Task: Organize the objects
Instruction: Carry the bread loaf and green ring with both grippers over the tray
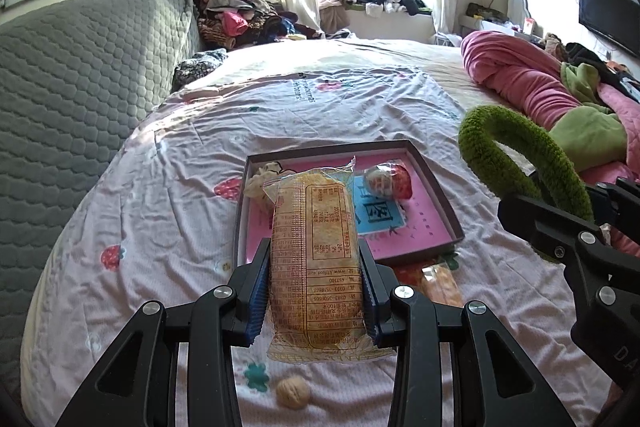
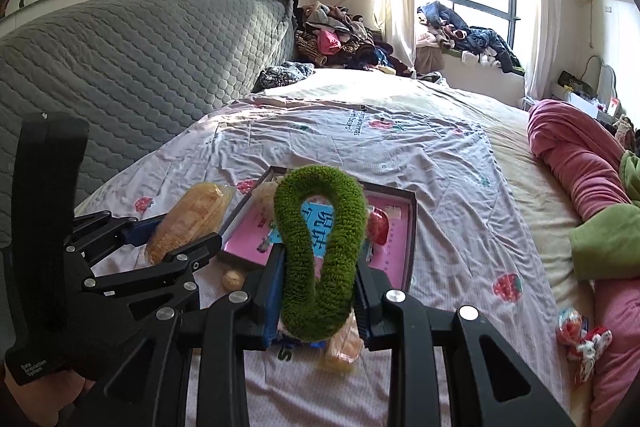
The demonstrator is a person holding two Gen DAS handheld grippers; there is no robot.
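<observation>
The left tool point(image 1: 316, 287) is clamped on a wrapped snack pack point(image 1: 314, 259), held above the bed point(image 1: 168, 187) before the shallow box point(image 1: 440, 195). The right tool point(image 2: 318, 291) grips a fuzzy green headband point(image 2: 320, 247); a walnut point(image 1: 293, 391), seemingly, lies below.

- Right gripper point(image 2: 318, 291) clamps a green fuzzy headband point(image 2: 320, 239).
- Left gripper point(image 2: 176, 231) holds a snack pack point(image 2: 188, 223).
- Pink-lined box point(image 2: 412, 239) lies on the bed point(image 2: 440, 163).
</observation>
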